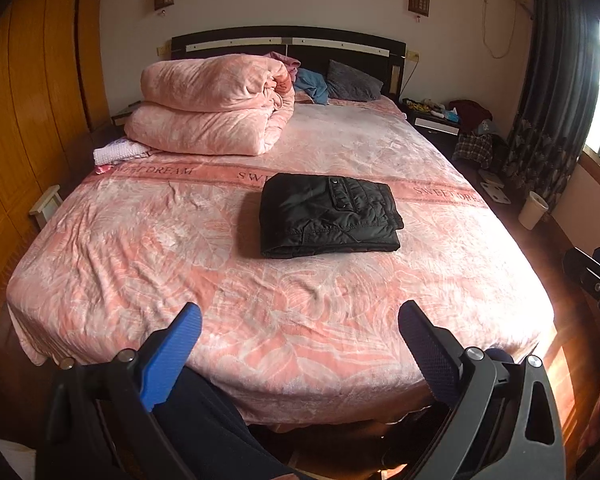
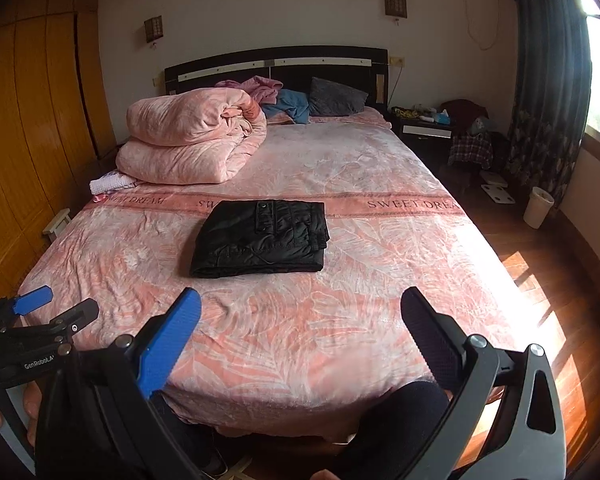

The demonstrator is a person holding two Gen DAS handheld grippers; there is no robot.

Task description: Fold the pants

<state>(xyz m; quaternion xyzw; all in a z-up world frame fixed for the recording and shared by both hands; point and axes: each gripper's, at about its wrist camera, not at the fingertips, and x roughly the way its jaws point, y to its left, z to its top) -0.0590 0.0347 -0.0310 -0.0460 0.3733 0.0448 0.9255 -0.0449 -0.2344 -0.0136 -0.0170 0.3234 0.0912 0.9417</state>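
Black quilted pants (image 1: pixel 329 216) lie folded into a compact rectangle on the middle of the pink bed (image 1: pixel 140 264); they also show in the right wrist view (image 2: pixel 260 237). My left gripper (image 1: pixel 300 320) is open and empty, held back over the foot of the bed, well short of the pants. My right gripper (image 2: pixel 300 306) is also open and empty, likewise back near the bed's foot. The left gripper shows at the left edge of the right wrist view (image 2: pixel 56 304), open.
A folded pink duvet (image 1: pixel 216 108) sits at the bed's back left, with a small white cloth (image 1: pixel 118 152) beside it. Pillows and clothes (image 1: pixel 332 84) lie by the headboard. A wardrobe (image 1: pixel 28 100) stands left. A nightstand (image 1: pixel 436 120), white bin (image 1: pixel 533 210) and wooden floor are right.
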